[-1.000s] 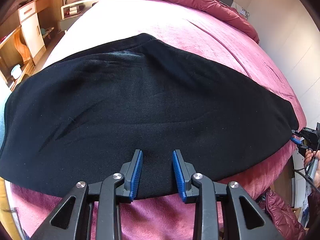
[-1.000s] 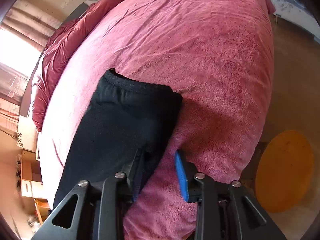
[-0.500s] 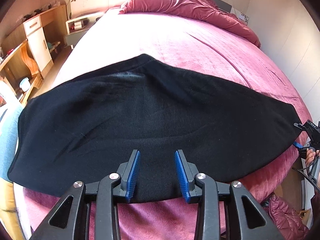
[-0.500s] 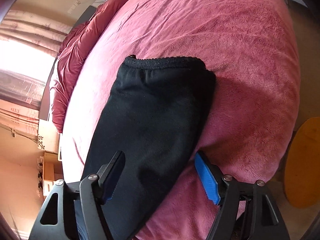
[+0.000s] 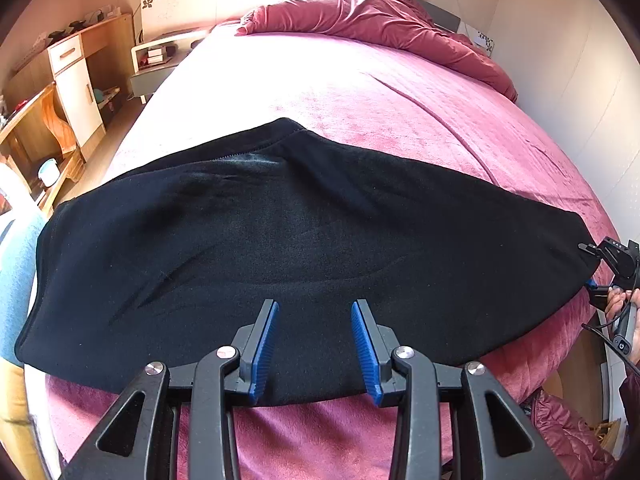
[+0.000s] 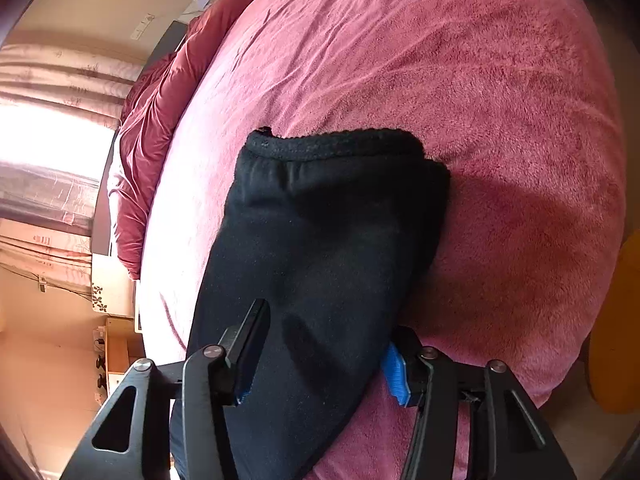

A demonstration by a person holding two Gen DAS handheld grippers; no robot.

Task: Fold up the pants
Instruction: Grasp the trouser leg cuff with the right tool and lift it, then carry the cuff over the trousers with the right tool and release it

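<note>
Left gripper (image 5: 314, 344): jaws parted with blue pads clear of the cloth, poised over the near long edge of the pants, gripping nothing.
Right gripper (image 6: 326, 354): jaws closing, straddling the waistband end of the pants; cloth lies between the pads, but whether they press on it yet I cannot tell.
Right gripper, seen from the left wrist (image 5: 612, 264): at the pants' far right end, just beside the cloth; a person's hand (image 5: 618, 302) wraps its handle.
Black pants (image 5: 300, 240): fleece, laid flat lengthwise across the near part of the bed, already doubled leg over leg; a pointed crotch seam juts toward the pillow end.
Waistband (image 6: 340, 142): elasticated, gathered, at the end of the pants farthest from the right wrist camera, lying on the bedspread.
Pink bedspread (image 5: 360, 92): plush, under the pants and extending well beyond them.
Maroon duvet (image 5: 380, 20): bunched at the head of the bed, well apart from the pants.
Wooden desk (image 5: 52, 96): beside the bed, on the left.
Curtains (image 6: 52, 80): behind the head of the bed, backlit.
</note>
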